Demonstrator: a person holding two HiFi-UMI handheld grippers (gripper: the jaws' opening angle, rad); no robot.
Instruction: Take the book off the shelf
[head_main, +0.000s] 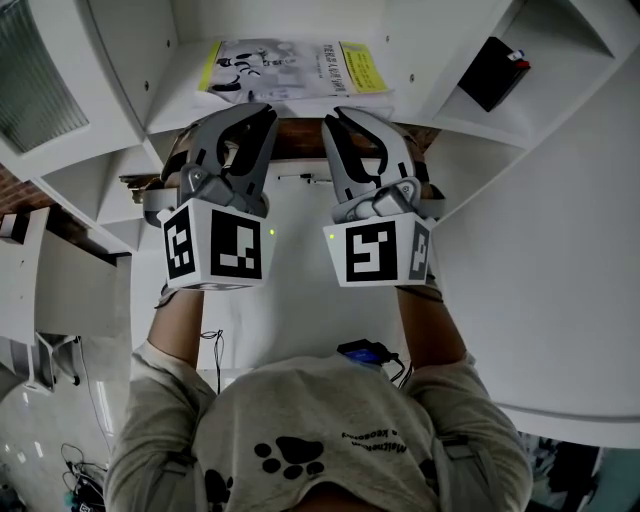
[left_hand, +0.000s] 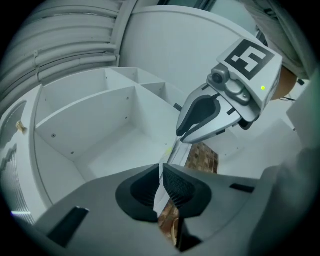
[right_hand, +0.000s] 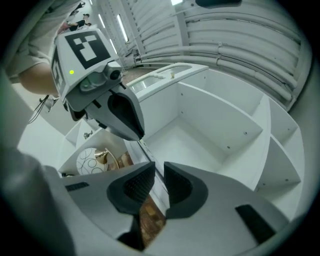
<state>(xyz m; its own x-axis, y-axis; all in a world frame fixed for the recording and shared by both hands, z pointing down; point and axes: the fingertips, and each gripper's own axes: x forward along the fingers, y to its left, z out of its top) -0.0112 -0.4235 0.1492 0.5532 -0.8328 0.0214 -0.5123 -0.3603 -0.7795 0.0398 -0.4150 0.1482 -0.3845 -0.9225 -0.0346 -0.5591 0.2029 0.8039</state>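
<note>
a white shelf (head_main: 440, 80) of smooth, matte boards fills the scene. its partitions fan out at angles into open compartments, with small peg holes dotting the inner walls. behind it, in the gripper views, run ribbed white panels (right_hand: 240, 35) in long parallel bands. a brown patterned surface (left_hand: 202, 156) shows beneath the shelf's near edge, and cables (head_main: 70, 460) lie on a pale floor at the lower left of the head view.

the book (head_main: 290, 68) lies flat in the middle compartment. it is thin and glossy, with a white printed cover and yellow strips at both ends.

the left gripper (head_main: 252, 112) has its ribbed dark pads pressed together on the book's thin near edge, and the pale pages show as a sliver between them. the right gripper (head_main: 345, 115), just beside it, pinches the same edge with only a narrow slot between its pads, which the book fills.

a black boxy object (head_main: 492, 72) rests tilted in the compartment to the right. a round white ornament (right_hand: 92, 161) with looping lines and a gold-coloured stand sits in a lower compartment.
</note>
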